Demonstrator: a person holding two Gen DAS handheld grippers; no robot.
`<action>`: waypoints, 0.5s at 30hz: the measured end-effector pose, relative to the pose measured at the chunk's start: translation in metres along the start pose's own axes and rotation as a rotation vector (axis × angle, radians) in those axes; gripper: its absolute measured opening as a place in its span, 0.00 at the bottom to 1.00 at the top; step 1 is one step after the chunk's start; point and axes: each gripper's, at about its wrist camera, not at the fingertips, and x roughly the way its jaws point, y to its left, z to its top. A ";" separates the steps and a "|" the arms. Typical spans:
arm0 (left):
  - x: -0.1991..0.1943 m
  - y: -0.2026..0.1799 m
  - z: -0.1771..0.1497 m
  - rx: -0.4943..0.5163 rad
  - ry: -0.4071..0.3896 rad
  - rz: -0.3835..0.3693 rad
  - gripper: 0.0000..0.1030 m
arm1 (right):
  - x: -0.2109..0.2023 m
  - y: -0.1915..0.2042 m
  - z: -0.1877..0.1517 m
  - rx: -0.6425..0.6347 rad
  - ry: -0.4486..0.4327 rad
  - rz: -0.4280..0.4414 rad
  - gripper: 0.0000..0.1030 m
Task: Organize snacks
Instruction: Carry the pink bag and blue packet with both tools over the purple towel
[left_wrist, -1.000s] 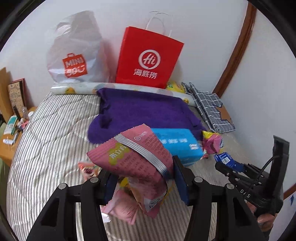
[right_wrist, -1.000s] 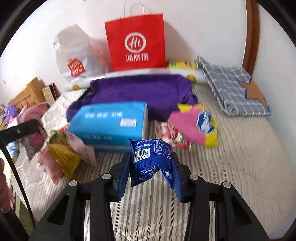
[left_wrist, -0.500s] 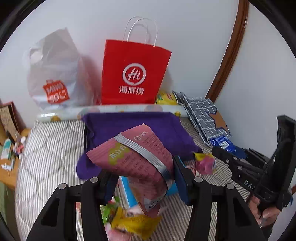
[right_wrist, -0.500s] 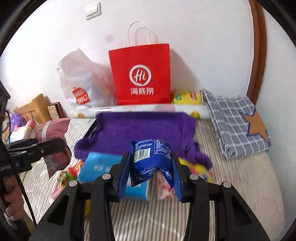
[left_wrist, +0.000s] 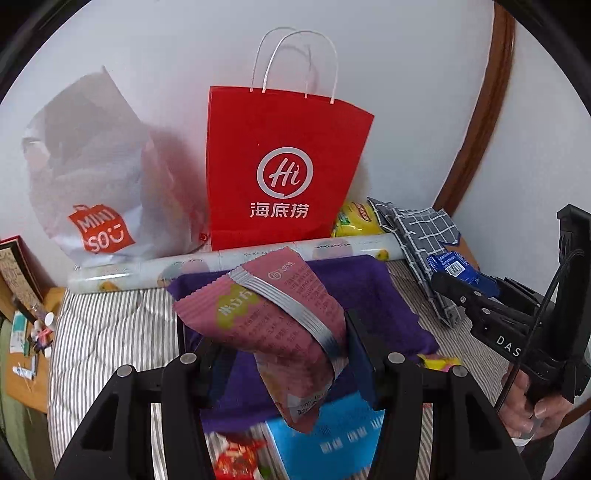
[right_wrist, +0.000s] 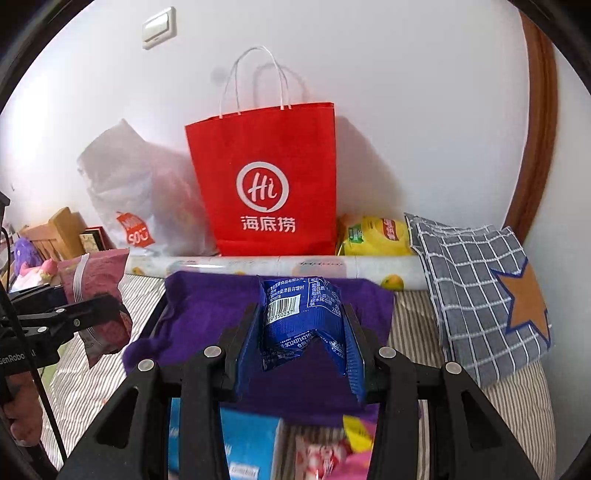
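Note:
My left gripper (left_wrist: 280, 354) is shut on a pink snack packet (left_wrist: 273, 317) and holds it in the air above the bed. My right gripper (right_wrist: 301, 336) is shut on a small blue snack packet (right_wrist: 299, 317), also raised. Each gripper shows in the other's view: the right one (left_wrist: 465, 291) at the right edge, the left one (right_wrist: 92, 314) at the left edge. A red paper bag (left_wrist: 280, 170) with white handles stands against the wall beyond both. More snacks (left_wrist: 236, 458) and a blue tissue pack (left_wrist: 332, 439) lie on the bed below.
A purple towel (right_wrist: 207, 314) lies on the striped bed (left_wrist: 107, 332). A white plastic bag (left_wrist: 88, 184) stands left of the red bag, a yellow packet (right_wrist: 376, 236) right of it. A rolled sheet (left_wrist: 147, 269) lies along the wall. A grey checked cushion (right_wrist: 480, 288) is at the right.
Both grippers have risen and moved toward the red bag with their packets still held. The tissue pack and loose snacks have dropped to the bottom of both views.

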 end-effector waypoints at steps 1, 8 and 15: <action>0.006 0.002 0.004 0.000 0.001 0.006 0.51 | 0.004 -0.001 0.002 0.002 0.002 0.001 0.41; 0.036 0.017 0.020 -0.019 0.016 0.009 0.51 | 0.035 -0.008 0.017 0.010 0.027 0.012 0.41; 0.060 0.030 0.034 -0.045 0.023 0.019 0.51 | 0.058 -0.008 0.039 -0.053 0.025 0.004 0.41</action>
